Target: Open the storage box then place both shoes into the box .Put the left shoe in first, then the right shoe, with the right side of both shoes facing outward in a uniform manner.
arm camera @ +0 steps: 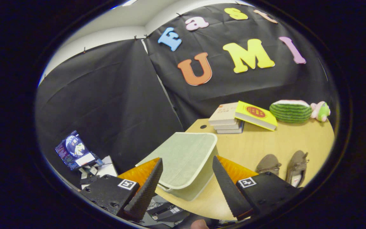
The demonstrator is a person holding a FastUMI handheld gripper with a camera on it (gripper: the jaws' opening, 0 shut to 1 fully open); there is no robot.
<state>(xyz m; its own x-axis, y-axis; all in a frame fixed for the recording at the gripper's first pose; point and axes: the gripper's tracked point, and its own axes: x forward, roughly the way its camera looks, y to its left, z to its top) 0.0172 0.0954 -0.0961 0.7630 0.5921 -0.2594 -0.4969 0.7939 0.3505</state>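
Two brown shoes (283, 167) are left side by side on the desk (265, 143), right of the closed storage box (183, 162), over which the claw (186, 187) is held wide open, empty, presumably for lid access.

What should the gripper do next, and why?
Probably move forward and down to the box lid's front edge. The lid looks shut, the hand-held gripper has its fingers open with the box between and just ahead of them, and both shoes sit on the table outside it.
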